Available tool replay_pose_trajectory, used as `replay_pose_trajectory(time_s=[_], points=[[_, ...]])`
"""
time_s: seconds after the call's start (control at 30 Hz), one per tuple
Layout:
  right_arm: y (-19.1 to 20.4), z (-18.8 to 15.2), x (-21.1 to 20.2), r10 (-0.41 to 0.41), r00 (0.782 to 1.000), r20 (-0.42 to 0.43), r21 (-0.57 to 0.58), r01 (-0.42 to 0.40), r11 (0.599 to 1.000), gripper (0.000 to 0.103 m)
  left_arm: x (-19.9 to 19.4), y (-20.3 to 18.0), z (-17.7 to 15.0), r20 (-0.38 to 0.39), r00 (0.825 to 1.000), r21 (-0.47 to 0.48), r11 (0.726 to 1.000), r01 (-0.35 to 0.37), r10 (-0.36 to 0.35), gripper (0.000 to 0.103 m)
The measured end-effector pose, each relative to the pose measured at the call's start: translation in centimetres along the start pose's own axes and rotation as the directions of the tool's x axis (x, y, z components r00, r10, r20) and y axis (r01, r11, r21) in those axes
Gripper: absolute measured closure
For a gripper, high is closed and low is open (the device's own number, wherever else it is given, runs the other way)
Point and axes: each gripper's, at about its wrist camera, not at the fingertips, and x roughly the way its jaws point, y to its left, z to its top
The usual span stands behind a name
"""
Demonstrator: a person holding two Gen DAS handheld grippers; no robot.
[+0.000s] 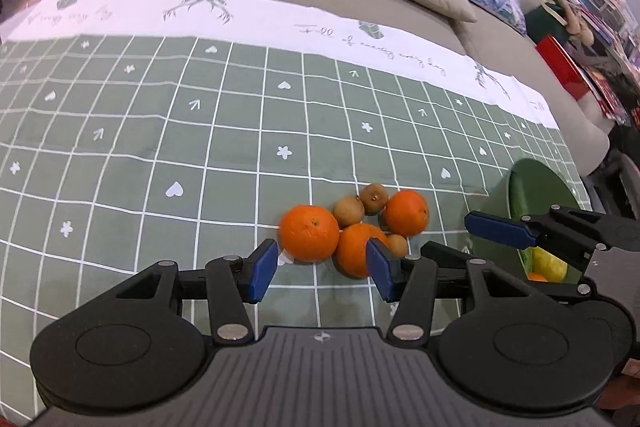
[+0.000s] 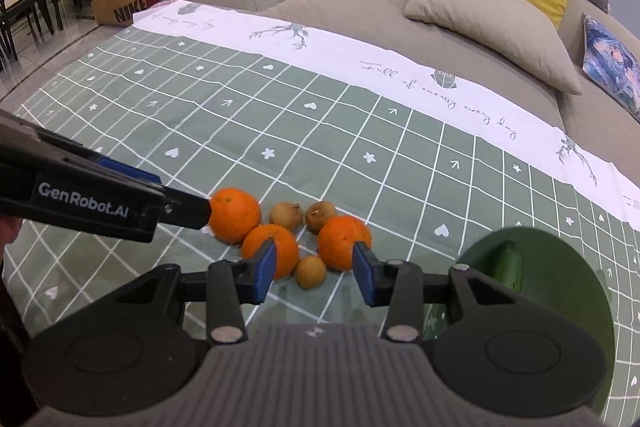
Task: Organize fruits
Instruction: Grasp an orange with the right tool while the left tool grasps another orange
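The left gripper (image 1: 322, 273) and right gripper (image 2: 314, 277) are held open above the fruit pile (image 2: 288, 235) on the tablecloth (image 1: 160, 131). Nothing is gripped yet. One orange (image 1: 309, 233) is probably to be picked next and moved into the green bowl (image 2: 560, 259).

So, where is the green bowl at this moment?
In both wrist views the green bowl sits on the checked tablecloth at the right, beside the cluster of oranges, apart from them.
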Motion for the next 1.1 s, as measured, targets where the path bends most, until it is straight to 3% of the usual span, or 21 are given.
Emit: replay_pose_trajectory(time_s=[0.13,0.47,0.67,1.1], points=[[-0.6,1.0,1.9,-0.01,0.999,-0.036,-0.019,0.009,1.0,0.064,1.6,0.5,0.8,-0.037,0.999,-0.045,0.999,0.016,-0.018,0.043],[-1.7,2.2,5.7,-0.018,0.991,-0.132,-0.081,0.007,0.997,0.065,5.0,1.5,1.7,-0.109,0.994,-0.129,0.991,-0.021,0.007,0.043],[-2.0,2.4,6.8,-0.002,0.989,-0.146,-0.071,-0.008,0.997,0.065,5.8,1.8,2.0,-0.138,0.99,-0.139,0.99,-0.031,0.011,0.043],[-1.6,2.4,7.6,0.02,0.987,-0.16,-0.057,-0.029,0.998,0.066,6.5,1.4,2.4,-0.144,0.989,-0.144,0.989,-0.026,0.005,0.055]])
